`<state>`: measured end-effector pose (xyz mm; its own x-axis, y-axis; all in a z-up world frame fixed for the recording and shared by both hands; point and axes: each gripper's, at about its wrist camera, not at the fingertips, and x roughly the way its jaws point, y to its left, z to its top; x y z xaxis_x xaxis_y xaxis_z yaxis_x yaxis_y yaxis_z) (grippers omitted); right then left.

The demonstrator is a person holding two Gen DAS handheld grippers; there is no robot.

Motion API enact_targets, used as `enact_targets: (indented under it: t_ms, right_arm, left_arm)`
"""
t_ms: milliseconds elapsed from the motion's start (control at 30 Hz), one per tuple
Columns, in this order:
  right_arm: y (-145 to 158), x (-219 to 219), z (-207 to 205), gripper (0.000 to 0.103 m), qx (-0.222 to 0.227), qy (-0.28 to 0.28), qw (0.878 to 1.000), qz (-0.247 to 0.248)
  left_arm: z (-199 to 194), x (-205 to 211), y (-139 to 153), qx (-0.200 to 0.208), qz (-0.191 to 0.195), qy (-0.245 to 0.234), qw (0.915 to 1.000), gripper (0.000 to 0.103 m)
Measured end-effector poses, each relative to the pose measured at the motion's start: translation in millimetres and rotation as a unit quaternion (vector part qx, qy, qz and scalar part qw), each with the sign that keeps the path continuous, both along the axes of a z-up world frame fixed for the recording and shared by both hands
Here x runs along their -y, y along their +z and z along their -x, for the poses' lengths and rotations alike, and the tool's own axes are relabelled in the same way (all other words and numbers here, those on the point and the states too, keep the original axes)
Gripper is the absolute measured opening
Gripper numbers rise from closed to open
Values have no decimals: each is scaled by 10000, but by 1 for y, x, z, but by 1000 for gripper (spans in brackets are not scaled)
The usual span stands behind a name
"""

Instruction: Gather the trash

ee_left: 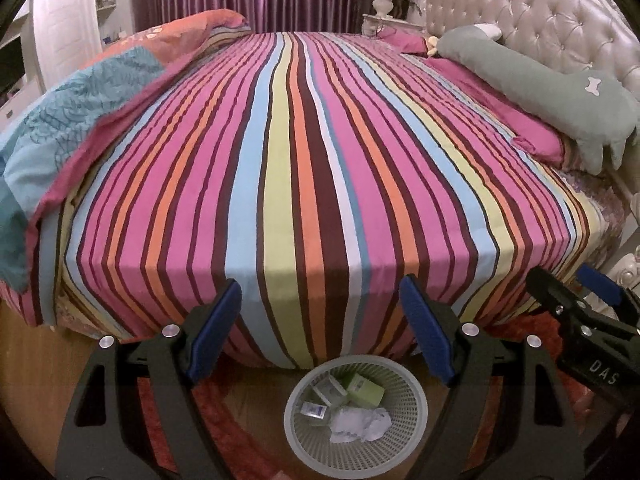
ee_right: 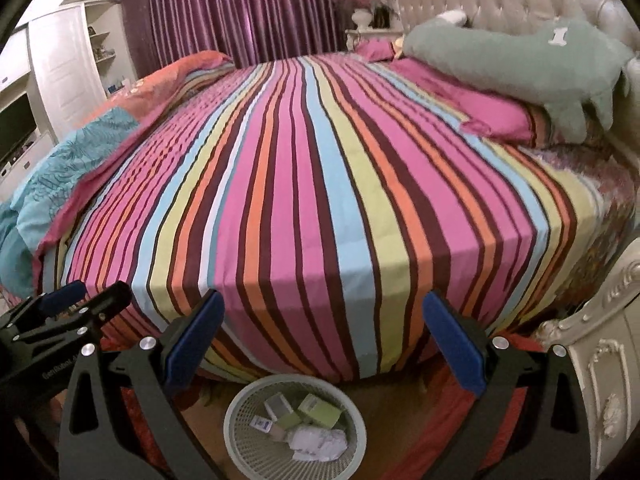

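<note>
Both the left hand-held gripper [ee_left: 322, 316] and the right hand-held gripper [ee_right: 320, 332] are gaping wide with nothing between their blue pads. The trash [ee_left: 347, 408], small boxes and crumpled paper, is lying inside the basket [ee_left: 360, 458] on the floor beside the striped bed [ee_left: 304, 152].

The right claw [ee_right: 320, 340] hangs with jaws apart and empty above a mesh wastebasket [ee_right: 236, 424] holding crumpled paper [ee_right: 320, 442] and small boxes [ee_right: 320, 410]. Beyond the claw stretches a striped bed [ee_right: 300, 180]; the left claw [ee_right: 86, 292] shows to its left.
</note>
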<state>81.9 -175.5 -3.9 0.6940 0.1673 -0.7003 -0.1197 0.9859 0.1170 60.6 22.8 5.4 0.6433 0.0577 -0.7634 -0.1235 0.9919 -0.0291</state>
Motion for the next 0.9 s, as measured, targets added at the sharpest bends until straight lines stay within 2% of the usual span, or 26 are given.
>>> enact_targets:
  t_ms: [500, 900]
  right_arm:
    - [14, 5, 6, 95, 396, -126, 9991, 31]
    - [29, 3, 14, 95, 809, -61, 9966, 123]
  left_arm:
    - [4, -12, 18, 325, 28, 135, 9994, 79]
    - [10, -6, 34, 660, -127, 42, 9977, 79]
